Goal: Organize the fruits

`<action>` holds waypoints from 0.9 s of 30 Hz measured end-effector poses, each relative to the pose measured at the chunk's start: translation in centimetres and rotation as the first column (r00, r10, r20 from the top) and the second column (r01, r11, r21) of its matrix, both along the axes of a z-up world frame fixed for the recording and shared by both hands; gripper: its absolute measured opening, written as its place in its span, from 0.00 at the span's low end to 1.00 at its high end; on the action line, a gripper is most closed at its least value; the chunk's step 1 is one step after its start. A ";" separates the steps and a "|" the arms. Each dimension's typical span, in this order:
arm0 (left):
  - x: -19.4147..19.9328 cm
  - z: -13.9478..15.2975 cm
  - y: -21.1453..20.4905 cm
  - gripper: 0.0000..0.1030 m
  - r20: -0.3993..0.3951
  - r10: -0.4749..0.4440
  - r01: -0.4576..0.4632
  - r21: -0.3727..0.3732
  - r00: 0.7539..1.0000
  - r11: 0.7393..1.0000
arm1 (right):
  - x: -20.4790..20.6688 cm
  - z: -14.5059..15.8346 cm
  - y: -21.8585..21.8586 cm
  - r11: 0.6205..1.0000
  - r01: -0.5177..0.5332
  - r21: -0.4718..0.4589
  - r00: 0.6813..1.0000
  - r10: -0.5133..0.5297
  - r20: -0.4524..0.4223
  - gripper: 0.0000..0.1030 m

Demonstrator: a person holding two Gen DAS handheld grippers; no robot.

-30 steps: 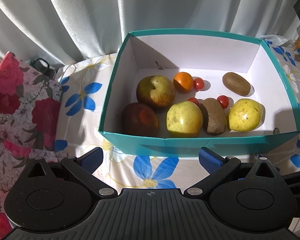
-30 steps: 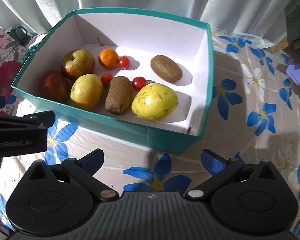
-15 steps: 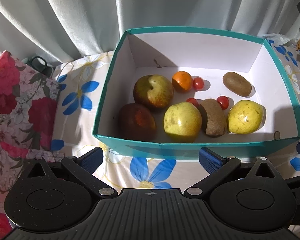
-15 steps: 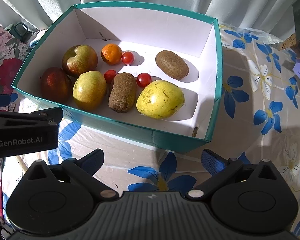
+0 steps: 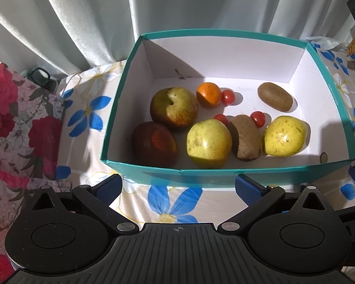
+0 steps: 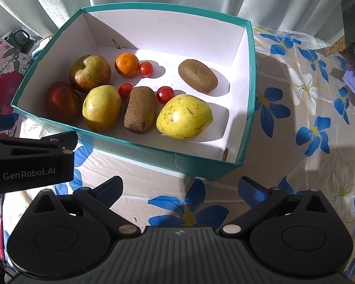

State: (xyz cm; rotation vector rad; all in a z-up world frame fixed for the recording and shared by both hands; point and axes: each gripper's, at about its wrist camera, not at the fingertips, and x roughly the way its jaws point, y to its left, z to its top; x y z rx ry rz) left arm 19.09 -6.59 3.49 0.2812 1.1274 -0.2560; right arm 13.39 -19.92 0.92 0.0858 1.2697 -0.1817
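A teal box (image 6: pixel 245 90) is being viewed from just in front by both grippers, over a flowered cloth (image 6: pixel 307 108). The left gripper (image 5: pixel 178 185) and the right gripper (image 6: pixel 181 188) are being held with jaws wide and empty, short of the box's near wall.

All the fruit is lying inside the box: a dark red apple (image 5: pixel 155 143) and a red-green apple (image 5: pixel 174 107) at the left, a pear (image 5: pixel 209 142) beside them, a kiwi (image 5: pixel 246 138) touching the pear, a yellow fruit (image 5: pixel 285 136) further right, a second kiwi (image 5: pixel 275 96) alone at the back, an orange (image 5: pixel 208 94) and three tomatoes (image 5: pixel 228 97) scattered between.

Several risks are being judged from here. The near wall is standing between the jaws and the fruit, so it is likely being knocked or crushed if a gripper is driven straight forward instead of over the rim. The fruits are packed close, so a neighbour is liable to be nudged and set rolling when one is being gripped. The tomatoes are small and soft; they could be squashed or squeezed out of the pads. The two grippers are near each other, so a collision is possible.
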 end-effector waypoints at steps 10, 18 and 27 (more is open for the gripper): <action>0.2 0.0 0.2 1.00 -0.002 0.000 0.000 0.000 1.000 1.000 | 0.0 0.1 0.0 1.000 0.008 0.003 1.000 -0.008 0.000 1.00; 0.0 0.0 -0.2 1.00 0.014 -0.015 0.014 0.017 1.000 1.000 | -0.1 0.2 0.0 1.000 0.001 0.002 1.000 -0.001 0.006 1.00; 0.3 -0.3 0.0 1.00 0.001 0.009 -0.009 0.043 1.000 0.999 | -0.2 0.3 0.1 1.000 0.002 -0.002 1.000 -0.002 0.012 1.00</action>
